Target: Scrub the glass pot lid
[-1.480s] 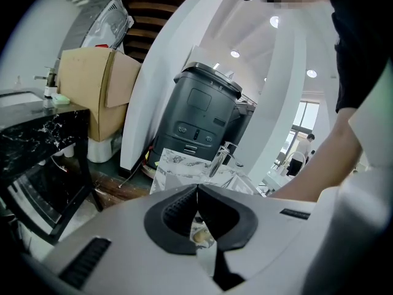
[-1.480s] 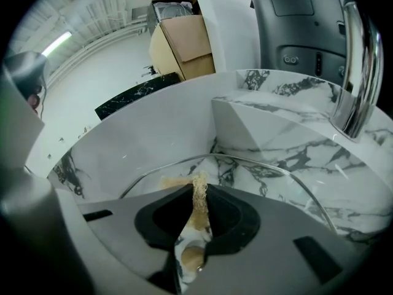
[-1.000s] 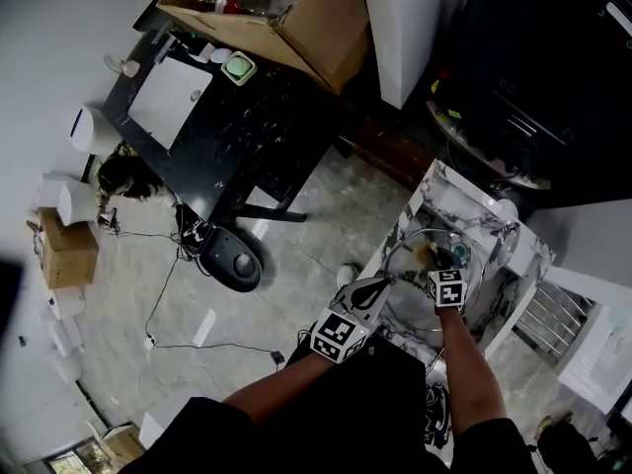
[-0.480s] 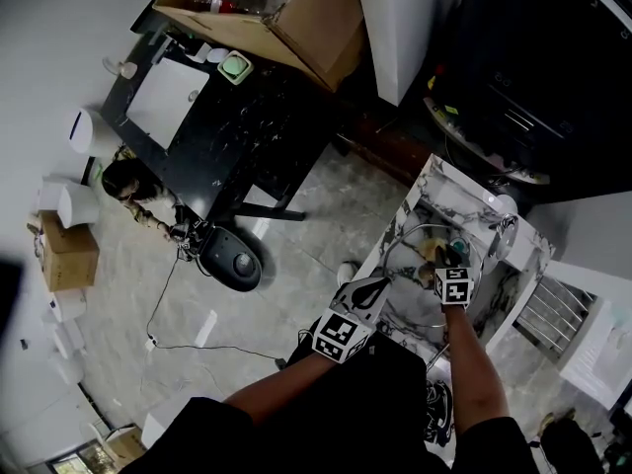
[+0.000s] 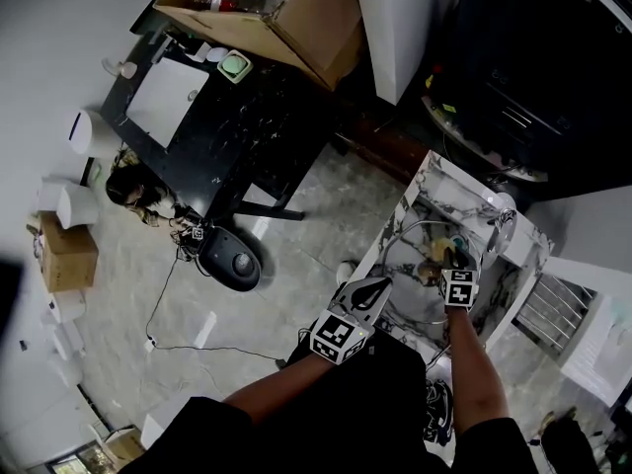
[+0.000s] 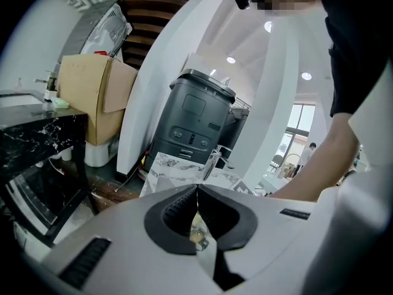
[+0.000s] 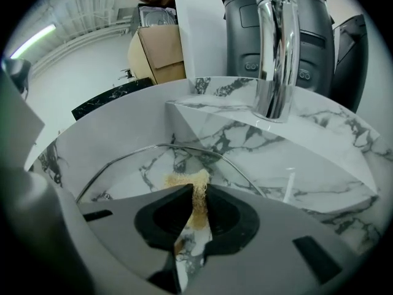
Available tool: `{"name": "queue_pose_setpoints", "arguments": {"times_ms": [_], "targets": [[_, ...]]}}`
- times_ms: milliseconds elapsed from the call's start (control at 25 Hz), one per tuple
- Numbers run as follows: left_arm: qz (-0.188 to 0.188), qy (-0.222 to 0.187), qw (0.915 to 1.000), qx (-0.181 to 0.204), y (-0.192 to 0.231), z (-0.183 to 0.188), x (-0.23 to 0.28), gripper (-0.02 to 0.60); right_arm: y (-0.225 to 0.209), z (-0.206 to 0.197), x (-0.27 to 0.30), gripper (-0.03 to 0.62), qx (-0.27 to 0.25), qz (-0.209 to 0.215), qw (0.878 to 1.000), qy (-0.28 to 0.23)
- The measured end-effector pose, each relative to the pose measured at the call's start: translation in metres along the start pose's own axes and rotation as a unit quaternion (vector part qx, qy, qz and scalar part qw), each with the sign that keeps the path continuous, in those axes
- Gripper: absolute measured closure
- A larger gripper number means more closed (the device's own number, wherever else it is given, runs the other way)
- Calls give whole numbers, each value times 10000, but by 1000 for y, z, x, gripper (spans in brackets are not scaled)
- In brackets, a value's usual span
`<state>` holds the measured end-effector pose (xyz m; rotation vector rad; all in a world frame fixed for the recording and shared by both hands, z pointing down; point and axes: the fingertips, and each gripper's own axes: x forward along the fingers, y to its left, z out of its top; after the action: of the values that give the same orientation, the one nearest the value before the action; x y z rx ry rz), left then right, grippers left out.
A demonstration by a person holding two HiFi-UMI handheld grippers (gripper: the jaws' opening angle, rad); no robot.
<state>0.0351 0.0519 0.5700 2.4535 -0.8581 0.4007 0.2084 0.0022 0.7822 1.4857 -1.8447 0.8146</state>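
Note:
The glass pot lid (image 5: 389, 253) lies tilted in the marble sink (image 5: 427, 182); its metal rim arcs across the right gripper view (image 7: 142, 150). My left gripper (image 5: 379, 283) is shut on the lid's near edge, and a thin strip of glass (image 6: 198, 233) shows between its jaws (image 6: 197, 192). My right gripper (image 5: 445, 262) is over the lid, shut on a tan scrub pad (image 5: 434, 251). That pad (image 7: 193, 180) sticks out past the right gripper's tips (image 7: 196, 193) and presses on the glass.
A chrome faucet (image 7: 275, 49) rises at the sink's far side (image 5: 505, 219). A dark grey bin (image 6: 194, 117) stands behind it. To the left are a black table (image 5: 229, 126), an open cardboard box (image 5: 281, 10), cables and a crouching person (image 5: 128, 182) on the floor.
My right gripper with the scrub pad has shifted slightly to the right across the lid. The left gripper has hardly moved. The person on the floor has shifted.

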Motion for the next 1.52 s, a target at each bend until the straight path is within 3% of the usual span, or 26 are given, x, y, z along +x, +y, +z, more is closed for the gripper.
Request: {"name": "queue_pose_setpoints", "arguments": {"times_ms": [600, 800, 1520], "targets": [[-68, 48, 9999, 64, -18, -15, -6, 565, -36, -13, -19, 533, 122, -576, 9982, -57], [-96, 165, 9994, 292, -29, -19, -5, 565, -48, -22, -23, 533, 38, -776, 9970, 57], [-60, -64, 9997, 248, -57, -25, -2, 565, -49, -52, -54, 533, -306, -783, 9954, 458]]}}
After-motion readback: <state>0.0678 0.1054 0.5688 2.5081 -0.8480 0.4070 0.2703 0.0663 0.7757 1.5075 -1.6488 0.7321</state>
